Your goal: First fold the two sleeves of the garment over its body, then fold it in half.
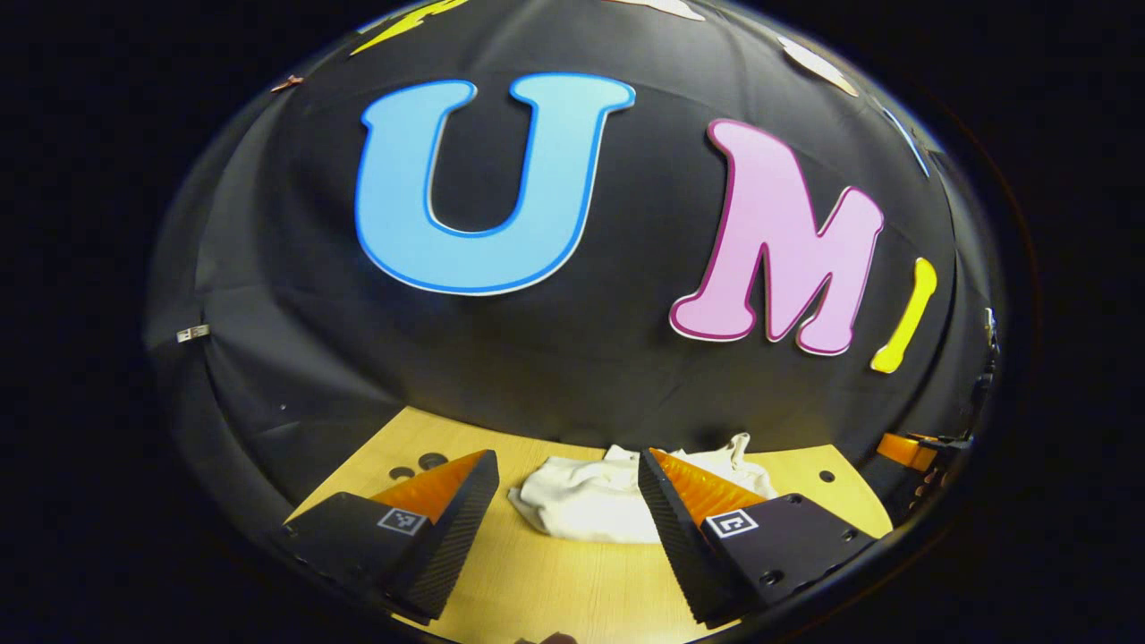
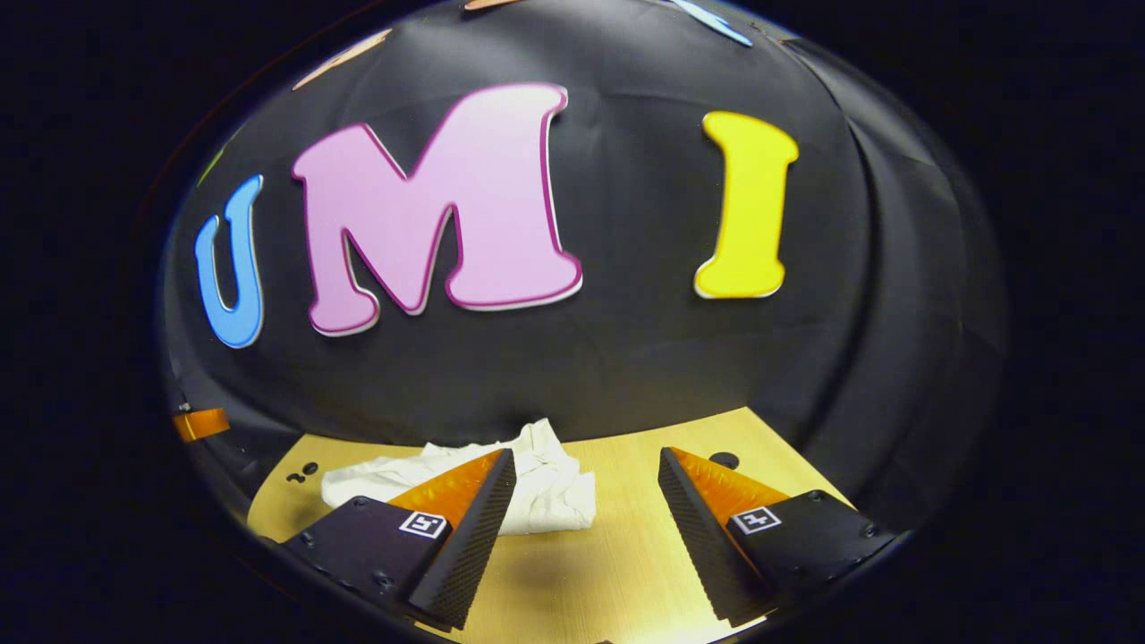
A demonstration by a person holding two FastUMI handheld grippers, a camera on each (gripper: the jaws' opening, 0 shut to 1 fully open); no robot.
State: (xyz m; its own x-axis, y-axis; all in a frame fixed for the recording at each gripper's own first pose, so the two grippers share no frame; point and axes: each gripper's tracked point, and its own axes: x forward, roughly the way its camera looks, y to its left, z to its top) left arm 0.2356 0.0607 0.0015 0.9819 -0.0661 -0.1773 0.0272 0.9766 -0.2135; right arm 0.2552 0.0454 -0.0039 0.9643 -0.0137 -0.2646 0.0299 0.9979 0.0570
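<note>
Garment [image 1: 595, 501]: white cloth, crumpled into loose heap with many creases, no sleeve laid out flat; lies on wooden table [image 1: 555, 581] near black back wall. Left gripper view: left gripper [image 1: 568, 501] released, fingers wide apart above table, holding nothing; heap seen between and beyond fingertips, partly behind one finger. Right gripper view: right gripper [image 2: 586, 496] released, empty; garment [image 2: 546, 492] rumpled, partly behind one finger; bare table [image 2: 581, 572] in gap.

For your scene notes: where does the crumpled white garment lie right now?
The crumpled white garment lies on the wooden table near the black cloth wall.
</note>
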